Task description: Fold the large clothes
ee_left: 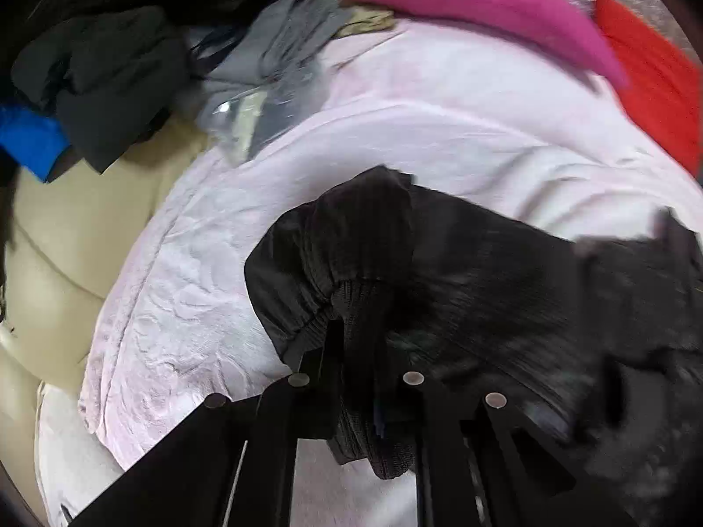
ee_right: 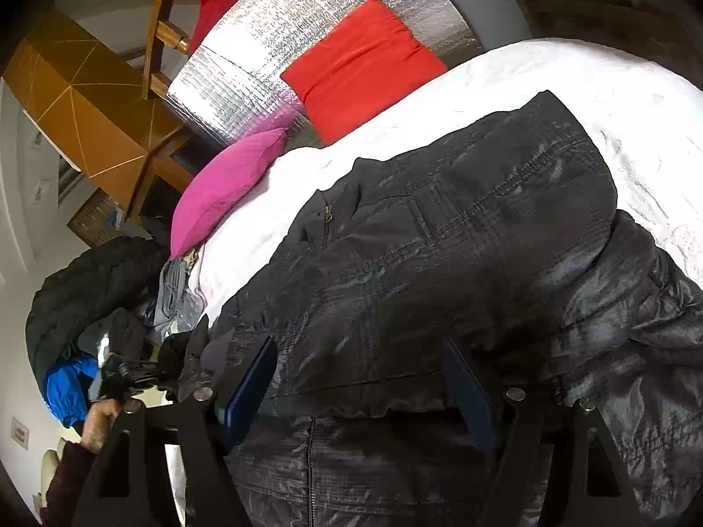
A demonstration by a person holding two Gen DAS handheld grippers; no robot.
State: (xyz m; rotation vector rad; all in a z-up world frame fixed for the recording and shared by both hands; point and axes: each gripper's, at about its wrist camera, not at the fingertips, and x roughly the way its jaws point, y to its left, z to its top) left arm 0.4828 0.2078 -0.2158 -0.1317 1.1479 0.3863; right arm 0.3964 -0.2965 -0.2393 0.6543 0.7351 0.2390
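A large black quilted jacket (ee_right: 439, 263) lies spread on a pale pink-white bedspread (ee_right: 549, 83). In the left wrist view my left gripper (ee_left: 358, 351) is shut on the jacket's ribbed black sleeve cuff (ee_left: 364, 263), which bunches up between the fingers; the rest of the jacket (ee_left: 571, 307) trails off to the right. In the right wrist view my right gripper (ee_right: 360, 377) is open, its blue-padded fingers (ee_right: 250, 386) spread wide just over the jacket's hem near the zipper, with nothing held.
A magenta pillow (ee_left: 483, 4) and a red pillow (ee_left: 650, 83) lie at the head of the bed against a silver foil panel (ee_right: 285, 44). A pile of dark, grey and blue clothes (ee_left: 110, 79) sits at the bed's left side by a cream sofa (ee_left: 66, 241).
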